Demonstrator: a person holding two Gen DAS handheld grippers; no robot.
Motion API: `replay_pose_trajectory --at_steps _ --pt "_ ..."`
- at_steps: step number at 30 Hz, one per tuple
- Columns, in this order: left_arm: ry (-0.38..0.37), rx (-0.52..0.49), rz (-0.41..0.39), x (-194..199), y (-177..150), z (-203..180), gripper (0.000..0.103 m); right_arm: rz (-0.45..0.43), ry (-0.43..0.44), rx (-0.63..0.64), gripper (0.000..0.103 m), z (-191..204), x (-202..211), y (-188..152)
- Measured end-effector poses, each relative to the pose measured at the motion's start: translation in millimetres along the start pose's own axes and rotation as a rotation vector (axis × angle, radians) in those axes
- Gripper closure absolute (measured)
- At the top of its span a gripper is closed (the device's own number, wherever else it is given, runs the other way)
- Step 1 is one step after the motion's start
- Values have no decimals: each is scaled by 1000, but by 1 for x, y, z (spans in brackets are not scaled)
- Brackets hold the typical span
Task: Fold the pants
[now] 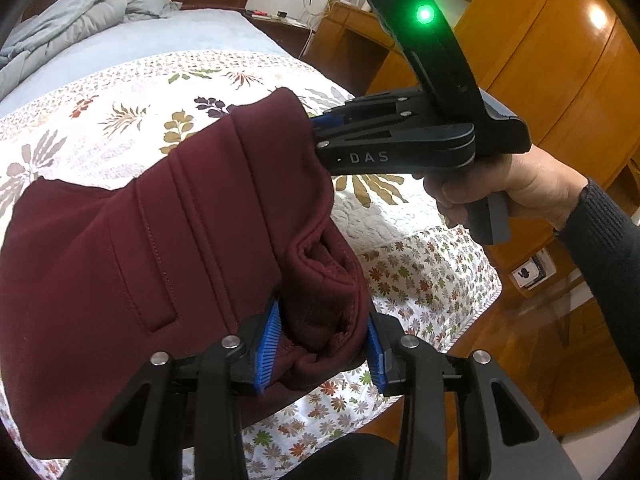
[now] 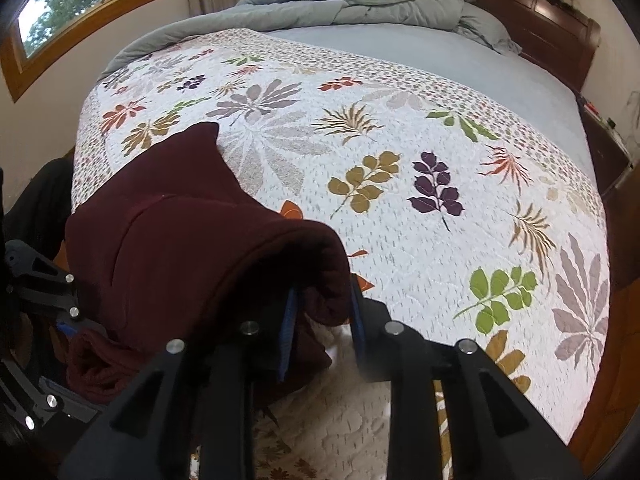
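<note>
Holding one maroon pants [image 1: 132, 248], two grippers, one quilt [image 2: 400, 168]

Both grippers angle downward: the left gripper [image 1: 320, 344] clamps bunched maroon pants [image 1: 160, 240], while the right gripper [image 2: 322, 334], gripped by a dark-sleeved hand [image 1: 500, 196], straddles another fold.

Both grippers are matte black with ribbed blue pads and round silver screws at the finger pivots. The right gripper [image 1: 320, 128] carries white "DAS" lettering and a glowing green light on its upright fin — the hand [image 1: 500, 192] gripping its grey handle wears a dark ribbed sleeve [image 1: 600, 240].
</note>
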State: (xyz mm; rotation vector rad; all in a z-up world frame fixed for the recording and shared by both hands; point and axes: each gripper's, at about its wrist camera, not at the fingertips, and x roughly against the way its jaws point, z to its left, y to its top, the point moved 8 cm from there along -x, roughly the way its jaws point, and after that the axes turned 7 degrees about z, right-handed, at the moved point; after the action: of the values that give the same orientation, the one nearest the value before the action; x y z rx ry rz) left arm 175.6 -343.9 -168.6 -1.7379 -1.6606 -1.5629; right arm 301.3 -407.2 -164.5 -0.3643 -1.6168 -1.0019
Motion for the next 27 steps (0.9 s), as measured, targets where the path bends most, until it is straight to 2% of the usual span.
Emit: replay_pose_trajectory --at_steps 1,5,7,8,11,15,17,20,21,23,24,26,27 --pt "2 -1 -1 2 -1 -1 62 4 -17 -6 70 -1 1 0" --pt "-2 -3 -18 16 0 -4 53 42 -96 -38 66 -8 4 -5" --pt "2 -5 -39 27 1 -5 49 70 -140 -50 60 -11 5 -10" --pt "0 -2 -48 33 2 -5 48 95 -173 -71 57 -15 5 -15" --pt "-1 -2 -62 45 2 -4 46 128 -194 -171 48 -27 8 -28" --pt "-7 2 -78 60 0 0 45 117 -91 -493 32 -49 17 -54" --pt "-10 3 -88 69 -1 3 42 81 -6 -660 29 -54 23 -67" --pt "-22 3 -97 80 -5 12 40 -20 208 -896 24 -50 33 -85" --pt "-35 0 -103 87 -6 19 39 -62 322 -968 20 -41 37 -91" --pt "-68 10 -133 104 -5 39 35 -99 439 -1011 17 -25 41 -92" --pt "-93 49 -160 115 -1 61 31 -112 490 -1012 15 -14 43 -92" --pt "-161 142 -179 124 8 98 29 -109 526 -983 13 6 42 -90" --pt "-207 209 -164 125 14 124 29 -102 541 -963 13 17 39 -89"
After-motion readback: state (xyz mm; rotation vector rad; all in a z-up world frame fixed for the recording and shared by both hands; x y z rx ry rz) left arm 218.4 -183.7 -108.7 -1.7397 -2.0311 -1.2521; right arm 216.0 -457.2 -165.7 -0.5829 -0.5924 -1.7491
